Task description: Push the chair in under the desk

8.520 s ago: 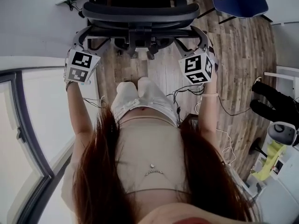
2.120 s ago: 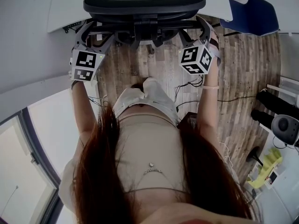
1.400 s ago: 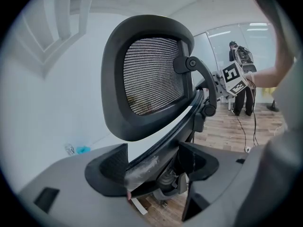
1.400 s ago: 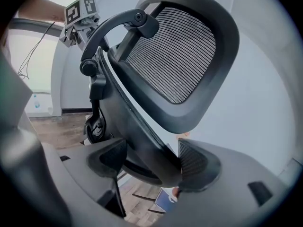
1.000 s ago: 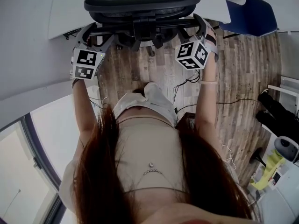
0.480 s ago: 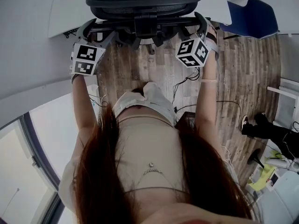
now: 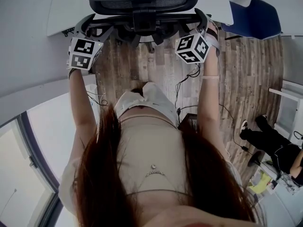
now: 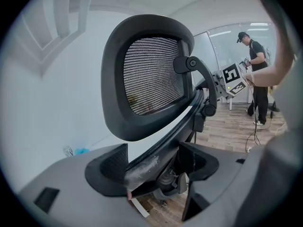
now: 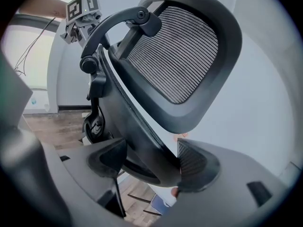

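Black mesh chair [image 7: 142,4]: I'm judging it stiff, weighty, free-rolling.
Hold: my left gripper [image 8: 154,167] and right gripper [image 9: 149,162] are clamping its back frame, 11 and 1 o'clock.

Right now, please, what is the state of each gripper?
Left gripper: shut on the chair, at its back frame.
Right gripper: shut on the same chair frame, at the other side.
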`<state>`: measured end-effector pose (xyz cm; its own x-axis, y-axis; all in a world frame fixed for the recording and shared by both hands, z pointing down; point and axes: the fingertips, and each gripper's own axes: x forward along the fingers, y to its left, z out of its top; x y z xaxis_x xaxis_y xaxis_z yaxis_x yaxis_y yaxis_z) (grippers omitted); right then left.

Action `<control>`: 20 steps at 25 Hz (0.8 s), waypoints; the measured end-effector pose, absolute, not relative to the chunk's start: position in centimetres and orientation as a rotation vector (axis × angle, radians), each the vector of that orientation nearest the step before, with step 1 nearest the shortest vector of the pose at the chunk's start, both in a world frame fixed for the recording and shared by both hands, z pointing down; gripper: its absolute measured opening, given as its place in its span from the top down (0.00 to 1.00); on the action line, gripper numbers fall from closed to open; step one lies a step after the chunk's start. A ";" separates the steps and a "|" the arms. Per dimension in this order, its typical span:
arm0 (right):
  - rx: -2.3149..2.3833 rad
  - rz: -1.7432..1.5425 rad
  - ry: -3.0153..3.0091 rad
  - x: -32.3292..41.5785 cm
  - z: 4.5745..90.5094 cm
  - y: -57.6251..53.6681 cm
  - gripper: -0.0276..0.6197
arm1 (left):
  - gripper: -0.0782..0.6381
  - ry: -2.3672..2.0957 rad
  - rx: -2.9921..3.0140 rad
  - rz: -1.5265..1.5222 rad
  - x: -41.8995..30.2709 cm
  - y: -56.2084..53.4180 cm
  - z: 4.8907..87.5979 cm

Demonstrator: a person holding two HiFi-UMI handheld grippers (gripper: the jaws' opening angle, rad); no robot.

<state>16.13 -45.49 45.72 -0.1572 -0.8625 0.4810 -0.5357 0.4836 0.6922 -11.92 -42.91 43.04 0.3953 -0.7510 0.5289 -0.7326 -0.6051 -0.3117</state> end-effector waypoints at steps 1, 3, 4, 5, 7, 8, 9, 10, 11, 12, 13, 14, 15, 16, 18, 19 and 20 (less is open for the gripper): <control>1.174 -0.457 -1.830 16.1 45.8 -45.5 0.44 | 0.43 1.384 -2.599 -1.007 -11.9 -43.0 43.1; 1.172 -0.455 -1.830 16.1 45.8 -45.5 0.44 | 0.43 1.383 -2.598 -1.001 -11.9 -42.9 43.1; 1.170 -0.453 -1.829 16.1 45.8 -45.4 0.44 | 0.43 1.383 -2.597 -0.997 -11.9 -42.9 43.1; 1.168 -0.452 -1.828 16.1 45.9 -45.3 0.44 | 0.43 1.383 -2.596 -0.993 -11.9 -42.8 43.1; 1.167 -0.456 -1.825 16.1 45.8 -45.2 0.44 | 0.43 1.385 -2.595 -0.985 -11.8 -42.6 43.1; 1.168 -0.459 -1.824 16.1 45.8 -45.2 0.44 | 0.43 1.385 -2.593 -0.982 -11.8 -42.6 43.0; 1.170 -0.462 -1.823 16.1 45.7 -45.2 0.44 | 0.43 1.384 -2.591 -0.980 -11.8 -42.6 42.9; 1.171 -0.465 -1.822 16.1 45.7 -45.2 0.44 | 0.43 1.383 -2.590 -0.980 -11.8 -42.6 42.8; 1.172 -0.469 -1.820 16.1 45.6 -45.2 0.44 | 0.43 1.382 -2.589 -0.979 -11.8 -42.6 42.8; 1.174 -0.473 -1.817 16.2 45.6 -45.3 0.44 | 0.43 1.381 -2.588 -0.980 -11.8 -42.6 42.8; 1.176 -0.478 -1.813 16.2 45.6 -45.3 0.44 | 0.43 1.380 -2.587 -0.981 -11.8 -42.7 42.8; 1.180 -0.483 -1.810 16.2 45.6 -45.3 0.44 | 0.43 1.381 -2.584 -0.984 -11.8 -42.7 42.8; 1.186 -0.488 -1.806 16.2 45.6 -45.3 0.44 | 0.43 1.383 -2.580 -0.987 -11.8 -42.7 42.8; 1.192 -0.495 -1.802 16.2 45.6 -45.3 0.44 | 0.43 1.385 -2.576 -0.991 -11.8 -42.6 42.8; 1.205 -0.522 -1.789 16.2 45.5 -45.2 0.44 | 0.43 1.387 -2.571 -0.994 -11.8 -42.6 42.8; 1.213 -0.538 -1.783 16.2 45.4 -45.1 0.44 | 0.43 1.388 -2.569 -0.995 -11.8 -42.6 42.7; 1.222 -0.549 -1.780 16.2 45.4 -44.9 0.45 | 0.43 1.390 -2.565 -0.997 -11.8 -42.6 42.7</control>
<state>16.16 -44.94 45.39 -0.1263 -0.9012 0.4146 -0.5112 0.4173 0.7514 -11.84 -42.61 42.69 0.3845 -0.7684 0.5116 -0.7308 -0.5920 -0.3398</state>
